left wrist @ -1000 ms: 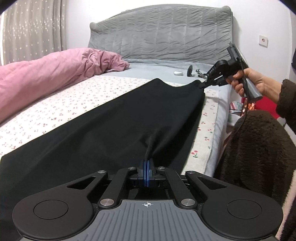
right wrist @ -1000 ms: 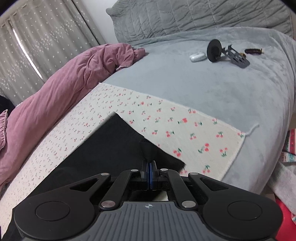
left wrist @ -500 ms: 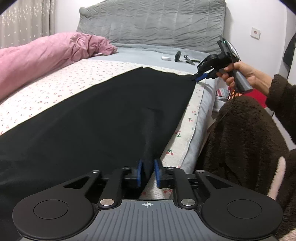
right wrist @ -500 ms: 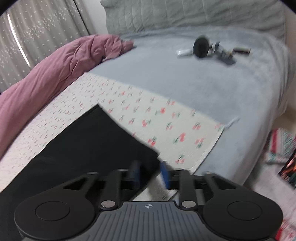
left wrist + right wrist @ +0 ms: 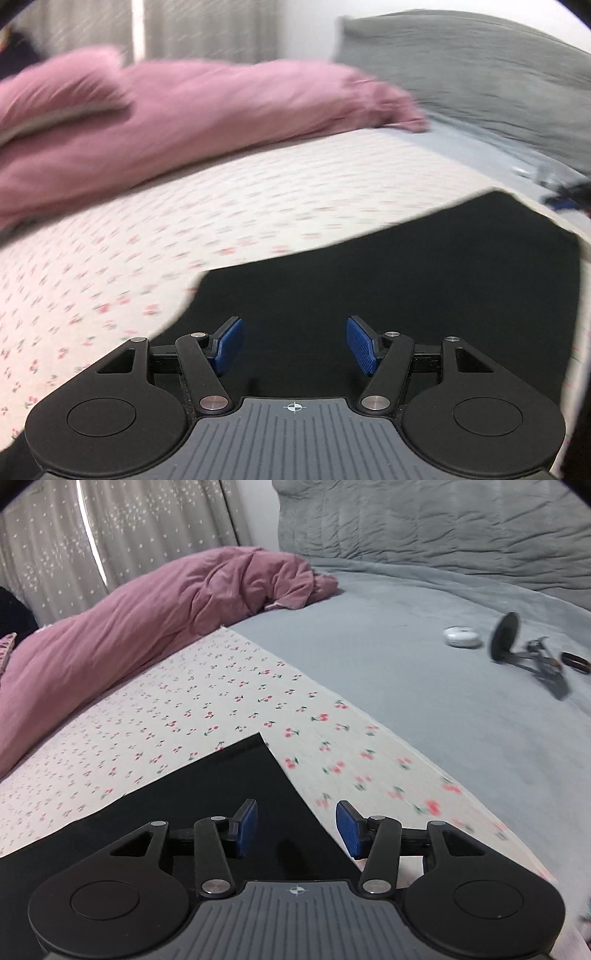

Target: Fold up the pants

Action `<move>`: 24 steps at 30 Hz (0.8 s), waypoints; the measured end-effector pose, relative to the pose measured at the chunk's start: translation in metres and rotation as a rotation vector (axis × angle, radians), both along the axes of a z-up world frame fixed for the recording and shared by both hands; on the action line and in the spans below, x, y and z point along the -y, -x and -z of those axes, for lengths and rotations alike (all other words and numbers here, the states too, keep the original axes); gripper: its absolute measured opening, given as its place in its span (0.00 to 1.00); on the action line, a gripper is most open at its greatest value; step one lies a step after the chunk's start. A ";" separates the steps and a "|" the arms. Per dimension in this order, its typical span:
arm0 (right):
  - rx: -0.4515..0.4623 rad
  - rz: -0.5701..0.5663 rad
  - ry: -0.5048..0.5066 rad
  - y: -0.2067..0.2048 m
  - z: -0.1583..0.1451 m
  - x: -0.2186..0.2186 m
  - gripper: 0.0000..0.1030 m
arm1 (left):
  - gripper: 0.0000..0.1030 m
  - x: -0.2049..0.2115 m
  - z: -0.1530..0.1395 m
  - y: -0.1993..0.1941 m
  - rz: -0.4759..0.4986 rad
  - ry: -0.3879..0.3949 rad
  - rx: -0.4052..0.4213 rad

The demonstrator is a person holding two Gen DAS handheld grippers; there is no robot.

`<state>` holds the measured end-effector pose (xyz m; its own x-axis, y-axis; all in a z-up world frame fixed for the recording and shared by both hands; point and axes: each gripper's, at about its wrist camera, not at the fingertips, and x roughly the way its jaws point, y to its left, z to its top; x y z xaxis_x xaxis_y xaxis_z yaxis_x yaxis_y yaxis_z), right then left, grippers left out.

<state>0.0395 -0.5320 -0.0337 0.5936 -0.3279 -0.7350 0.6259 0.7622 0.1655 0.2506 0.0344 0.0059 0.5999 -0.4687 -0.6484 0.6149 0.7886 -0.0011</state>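
The black pants [image 5: 406,280] lie flat on the cherry-print sheet [image 5: 147,236]. My left gripper [image 5: 293,345] is open and empty just above the cloth near one end. The pants' other end shows in the right wrist view [image 5: 207,797], with a corner pointing toward the headboard. My right gripper [image 5: 295,825] is open and empty over that end's edge. The right gripper's blue tips show blurred at the left wrist view's far right [image 5: 561,201].
A pink duvet [image 5: 129,627] is bunched along the far side of the bed. A grey blanket [image 5: 424,686] covers the head end, with a white case [image 5: 461,637], a black stand [image 5: 517,650] and a dark ring [image 5: 574,661] on it. A grey headboard [image 5: 443,520] stands behind.
Both grippers have opened wide and let go of the pants, which now lie flat on the sheet. The left gripper has swung to the left, toward the duvet.
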 end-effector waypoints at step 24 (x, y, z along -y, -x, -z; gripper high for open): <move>0.209 -0.032 0.044 -0.046 0.012 0.015 0.00 | 0.00 -0.024 0.025 -0.069 -0.161 0.226 0.000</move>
